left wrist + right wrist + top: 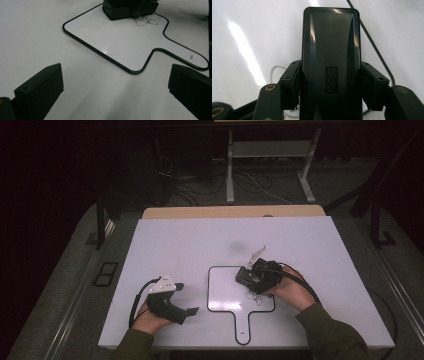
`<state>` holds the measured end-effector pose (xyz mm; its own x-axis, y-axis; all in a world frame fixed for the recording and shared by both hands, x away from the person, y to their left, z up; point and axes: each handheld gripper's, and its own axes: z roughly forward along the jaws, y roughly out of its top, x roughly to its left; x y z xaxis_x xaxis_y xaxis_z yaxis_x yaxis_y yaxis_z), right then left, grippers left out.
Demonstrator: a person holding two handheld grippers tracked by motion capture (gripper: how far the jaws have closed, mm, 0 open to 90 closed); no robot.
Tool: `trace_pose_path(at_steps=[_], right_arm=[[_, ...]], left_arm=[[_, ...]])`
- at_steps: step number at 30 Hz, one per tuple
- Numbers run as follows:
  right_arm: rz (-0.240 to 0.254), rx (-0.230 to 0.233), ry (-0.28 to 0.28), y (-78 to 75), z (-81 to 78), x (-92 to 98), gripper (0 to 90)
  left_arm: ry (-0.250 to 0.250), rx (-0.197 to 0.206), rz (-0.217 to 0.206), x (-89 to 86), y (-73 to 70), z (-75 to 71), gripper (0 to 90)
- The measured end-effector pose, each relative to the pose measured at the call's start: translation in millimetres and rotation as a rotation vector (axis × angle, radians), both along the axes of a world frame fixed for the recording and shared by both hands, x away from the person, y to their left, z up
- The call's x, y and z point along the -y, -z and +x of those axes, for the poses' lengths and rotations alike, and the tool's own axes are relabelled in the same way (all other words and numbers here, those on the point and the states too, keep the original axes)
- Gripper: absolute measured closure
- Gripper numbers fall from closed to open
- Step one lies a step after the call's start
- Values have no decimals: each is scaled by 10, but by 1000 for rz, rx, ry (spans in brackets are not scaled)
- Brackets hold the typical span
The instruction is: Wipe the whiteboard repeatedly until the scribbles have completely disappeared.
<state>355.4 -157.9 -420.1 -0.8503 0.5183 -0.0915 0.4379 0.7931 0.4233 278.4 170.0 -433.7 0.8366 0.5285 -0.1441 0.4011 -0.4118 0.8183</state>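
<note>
A small paddle-shaped whiteboard [225, 290] with a black rim lies flat on the white table, its handle toward the front edge. A black block eraser [330, 57], marked "deli", sits between the jaws of my right gripper [252, 277], which is shut on it and presses it onto the board's right part. Scribbled marker lines [145, 21] show on the board beside the eraser [125, 8]. My left gripper [182, 297] rests low on the table left of the board, open and empty, its jaws wide apart in the left gripper view; the whiteboard [120, 42] lies ahead.
The white tabletop [200, 240] has a wooden strip [230, 211] along its far edge. Cables and a metal frame [270, 165] stand on the dark floor beyond. Bare table surrounds the board on all sides.
</note>
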Motion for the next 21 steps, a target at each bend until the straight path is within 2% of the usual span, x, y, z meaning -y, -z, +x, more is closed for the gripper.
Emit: trace_pose_path(at_steps=[4,12,21], right_arm=[[4,-7,-10,-2,0,-16,388],[-5,-7,47,-4,59,171,388],[-5,-15,17,-5,-96,182,388]], left_arm=[[0,1,1,-3,-2,0,0],[-2,-1,0,-8,-3,-4,0],[0,2,0,-5,-8,-6,0]])
